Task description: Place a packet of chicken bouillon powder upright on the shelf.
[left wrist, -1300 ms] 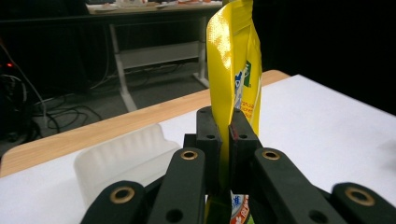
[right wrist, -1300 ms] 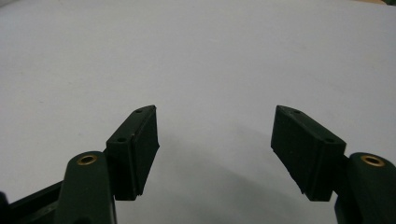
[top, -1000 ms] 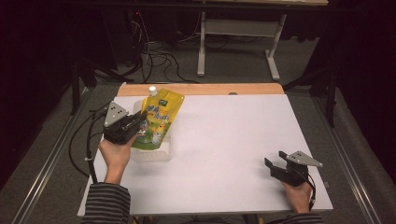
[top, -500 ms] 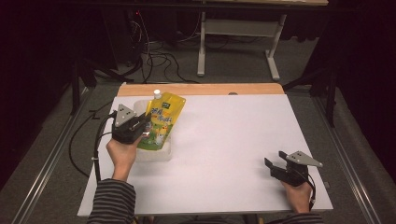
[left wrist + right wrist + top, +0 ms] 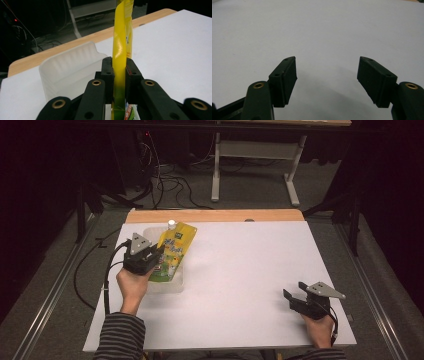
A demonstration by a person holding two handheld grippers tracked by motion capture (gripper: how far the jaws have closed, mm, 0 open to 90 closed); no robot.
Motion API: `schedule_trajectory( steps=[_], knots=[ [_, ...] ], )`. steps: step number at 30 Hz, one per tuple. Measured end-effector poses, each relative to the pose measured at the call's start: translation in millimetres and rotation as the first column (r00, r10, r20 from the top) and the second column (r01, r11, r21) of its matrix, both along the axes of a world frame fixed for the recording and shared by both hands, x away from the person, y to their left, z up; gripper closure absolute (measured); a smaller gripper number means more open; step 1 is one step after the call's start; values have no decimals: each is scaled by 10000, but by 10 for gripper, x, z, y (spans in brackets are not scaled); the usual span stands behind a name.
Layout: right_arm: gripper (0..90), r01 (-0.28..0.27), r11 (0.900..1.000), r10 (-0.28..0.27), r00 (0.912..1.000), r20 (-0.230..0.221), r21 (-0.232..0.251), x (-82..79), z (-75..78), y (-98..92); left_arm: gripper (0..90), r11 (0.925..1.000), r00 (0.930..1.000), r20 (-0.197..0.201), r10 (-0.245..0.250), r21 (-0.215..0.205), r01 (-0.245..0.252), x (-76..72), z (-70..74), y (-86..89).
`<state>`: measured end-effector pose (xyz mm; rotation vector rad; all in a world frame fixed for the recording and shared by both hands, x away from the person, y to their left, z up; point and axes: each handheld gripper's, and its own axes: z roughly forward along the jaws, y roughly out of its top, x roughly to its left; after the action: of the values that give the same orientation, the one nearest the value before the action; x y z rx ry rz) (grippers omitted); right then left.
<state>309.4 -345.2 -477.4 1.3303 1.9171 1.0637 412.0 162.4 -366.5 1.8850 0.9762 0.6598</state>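
A yellow drink pouch with a white cap hangs tilted over a clear plastic tray at the table's left. My left gripper is shut on the pouch's lower edge. In the left gripper view the pouch stands edge-on between the two jaws, with the ribbed tray wall behind and to the left. My right gripper rests low near the table's front right corner, open, with nothing between its fingers.
The white table top stretches between the two hands. A wooden strip runs along its far edge. Beyond it stand a metal table frame and loose cables on the dark floor.
The left gripper has carried the pouch a little toward the near side and tilted it more upright above the tray. The right gripper has stayed in place.
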Motion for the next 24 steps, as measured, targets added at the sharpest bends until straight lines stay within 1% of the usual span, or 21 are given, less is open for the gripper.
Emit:
schedule_trajectory(
  steps=[4, 5, 6, 7, 8, 9, 10, 12, 13, 14, 16, 17, 18, 19, 21, 23, 24],
  knots=[
    [324, -5, 10000, 5, 10000, 7, 12, -1, 0, -1, 798, 10000, 9980, -637, -15, 56, 18, 15, 49, 34],
    [324, 12, 10000, -12, 10000, -35, 21, 1, 0, 1, 792, 9999, 9933, -1147, -155, -12, 154, 33, 61, 45],
    [324, 12, 10000, -12, 10000, -35, 21, 1, 0, 1, 792, 9997, 9897, -1409, -236, -4, 238, 43, 65, 46],
    [324, -8, 10000, 8, 10000, -22, 21, 2, 0, -3, 803, 9991, 9821, -1855, -315, 224, 363, 59, 59, 36],
    [324, -8, 10000, 8, 10000, -22, 21, 2, 0, -3, 806, 9991, 9821, -1855, -315, 224, 363, 59, 59, 36],
    [324, 3, 10000, -3, 10000, -19, 51, 0, 1, -4, 806, 9987, 9770, -2101, -361, 263, 425, 71, 48, 34],
    [323, 0, 10000, -1, 10000, 28, 62, -1, 0, -8, 822, 9987, 9756, -2170, -318, 314, 396, 75, 43, 34],
    [323, -1, 10000, 1, 10000, 5, 71, 0, 0, -10, 869, 9990, 9727, -2300, -301, 263, 372, 84, 50, 40],
    [323, -1, 10000, 1, 10000, 5, 71, 0, 0, -10, 869, 9988, 9723, -2323, -272, 333, 359, 85, 53, 37],
    [323, -3, 10000, 3, 10000, 9, 68, -1, 0, -9, 888, 9987, 9732, -2287, -241, 388, 339, 80, 54, 31],
    [323, -13, 10000, 12, 10000, 29, 62, -2, 1, -10, 898, 9991, 9740, -2242, -338, 179, 388, 69, 49, 29],
    [322, -35, 10000, 35, 10000, 47, 88, -3, 0, -10, 900, 9991, 9753, -2178, -366, 137, 405, 63, 41, 28],
    [322, -35, 10000, 35, 10000, 47, 88, -3, 0, -10, 900, 9993, 9782, -2047, -352, 86, 377, 54, 29, 25],
    [322, -43, 10000, 43, 10000, 37, 57, -3, 1, -9, 900, 9994, 9816, -1879, -333, 60, 351, 41, 17, 25],
    [322, -37, 10000, 37, 10000, 18, 82, -7, 2, -4, 900, 9997, 9914, -1293, -209, 54, 218, 7, -14, 22],
    [322, 6, 10000, -6, 10000, -8, 86, -7, 1, -1, 900, 10000, 9968, -800, -72, -46, 69, -19, -48, 32],
    [322, -26, 10000, 26, 10000, 19, 73, -7, 2, -2, 900, 9997, 9977, -678, -96, -231, 81, -24, -67, 41]
  ],
)
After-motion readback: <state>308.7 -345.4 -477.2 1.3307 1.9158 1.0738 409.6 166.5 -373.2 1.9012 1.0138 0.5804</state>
